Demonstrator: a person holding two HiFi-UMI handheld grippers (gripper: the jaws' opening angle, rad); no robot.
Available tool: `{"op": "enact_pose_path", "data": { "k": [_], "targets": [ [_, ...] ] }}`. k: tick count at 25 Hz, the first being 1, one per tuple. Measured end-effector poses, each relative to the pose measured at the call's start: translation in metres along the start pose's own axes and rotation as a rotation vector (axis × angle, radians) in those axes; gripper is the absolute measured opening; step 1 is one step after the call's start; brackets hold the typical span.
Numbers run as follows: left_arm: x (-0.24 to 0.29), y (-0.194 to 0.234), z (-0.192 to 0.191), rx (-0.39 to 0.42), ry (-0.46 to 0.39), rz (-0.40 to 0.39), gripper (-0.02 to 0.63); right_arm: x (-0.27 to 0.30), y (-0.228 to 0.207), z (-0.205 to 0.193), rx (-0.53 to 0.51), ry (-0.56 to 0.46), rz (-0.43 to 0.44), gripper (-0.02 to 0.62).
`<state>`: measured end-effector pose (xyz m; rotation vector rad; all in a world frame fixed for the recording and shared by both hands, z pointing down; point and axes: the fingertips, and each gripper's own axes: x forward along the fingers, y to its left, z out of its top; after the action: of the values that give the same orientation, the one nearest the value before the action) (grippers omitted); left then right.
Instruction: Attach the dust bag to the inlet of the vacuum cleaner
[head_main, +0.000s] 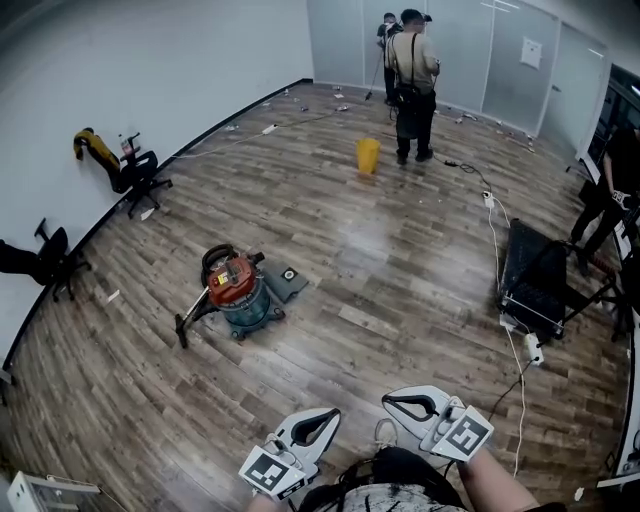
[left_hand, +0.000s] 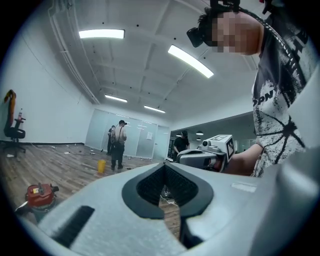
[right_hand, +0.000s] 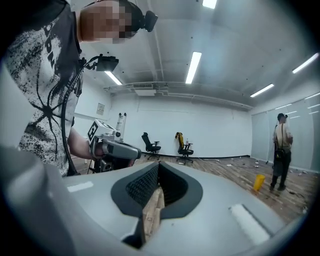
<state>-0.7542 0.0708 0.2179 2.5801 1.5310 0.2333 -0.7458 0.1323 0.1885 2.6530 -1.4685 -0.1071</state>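
Observation:
The vacuum cleaner (head_main: 237, 290), a teal drum with a red-orange motor head and a black hose, stands on the wooden floor at left centre. It is also small at the lower left of the left gripper view (left_hand: 39, 195). A flat grey dust bag (head_main: 287, 281) with a dark round opening lies on the floor against its right side. My left gripper (head_main: 330, 412) and right gripper (head_main: 390, 402) are held close to my body, well short of the vacuum. Both are shut and hold nothing. The closed left jaws (left_hand: 163, 165) and right jaws (right_hand: 158, 165) point level across the room.
Two people stand at the far end beside a yellow bucket (head_main: 368, 155). Office chairs (head_main: 140, 178) line the left wall. A black cart (head_main: 535, 280), a white cable and a power strip (head_main: 533, 347) lie to the right, where another person stands at the frame edge. Small litter dots the floor.

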Motion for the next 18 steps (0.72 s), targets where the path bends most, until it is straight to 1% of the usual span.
{"op": "enact_pose_path", "data": {
  "k": [1, 2, 3, 4, 5, 6, 7, 10, 11, 13, 14, 18],
  "targets": [
    [0.009, 0.003, 0.003, 0.000, -0.002, 0.007, 0.003, 0.003, -0.008, 0.007, -0.019, -0.032, 0.020, 0.005],
    [0.018, 0.006, 0.006, 0.001, -0.002, 0.012, 0.003, 0.004, -0.017, 0.009, -0.035, -0.029, 0.039, 0.005],
    [0.028, 0.010, 0.010, 0.002, -0.002, 0.018, 0.003, 0.001, -0.027, 0.002, -0.048, 0.030, 0.062, 0.005],
    [0.037, 0.013, 0.013, 0.002, -0.002, 0.023, 0.003, -0.003, -0.035, -0.011, -0.055, 0.124, 0.082, 0.005],
    [0.045, 0.017, 0.016, 0.002, -0.002, 0.027, 0.003, -0.007, -0.043, -0.022, -0.057, 0.196, 0.096, 0.005],
    [0.053, 0.019, 0.019, 0.006, -0.002, 0.030, 0.003, -0.009, -0.052, -0.027, -0.063, 0.224, 0.107, 0.005],
    [0.062, 0.021, 0.020, 0.013, -0.002, 0.031, 0.003, -0.011, -0.060, -0.029, -0.072, 0.225, 0.114, 0.005],
    [0.092, 0.027, 0.023, 0.027, -0.001, 0.034, 0.003, -0.023, -0.087, -0.030, -0.087, 0.191, 0.119, 0.005],
    [0.100, 0.029, 0.026, 0.030, 0.001, 0.039, 0.003, -0.025, -0.095, -0.028, -0.078, 0.156, 0.118, 0.005],
    [0.114, 0.034, 0.030, 0.039, 0.003, 0.049, 0.003, -0.024, -0.110, -0.015, -0.040, 0.016, 0.103, 0.005],
    [0.122, 0.037, 0.033, 0.048, -0.001, 0.054, 0.003, -0.024, -0.117, -0.012, -0.023, -0.023, 0.097, 0.005],
    [0.146, 0.046, 0.032, 0.053, 0.025, 0.081, 0.003, -0.030, -0.144, -0.022, 0.054, -0.052, 0.099, 0.005]
  ]
}}
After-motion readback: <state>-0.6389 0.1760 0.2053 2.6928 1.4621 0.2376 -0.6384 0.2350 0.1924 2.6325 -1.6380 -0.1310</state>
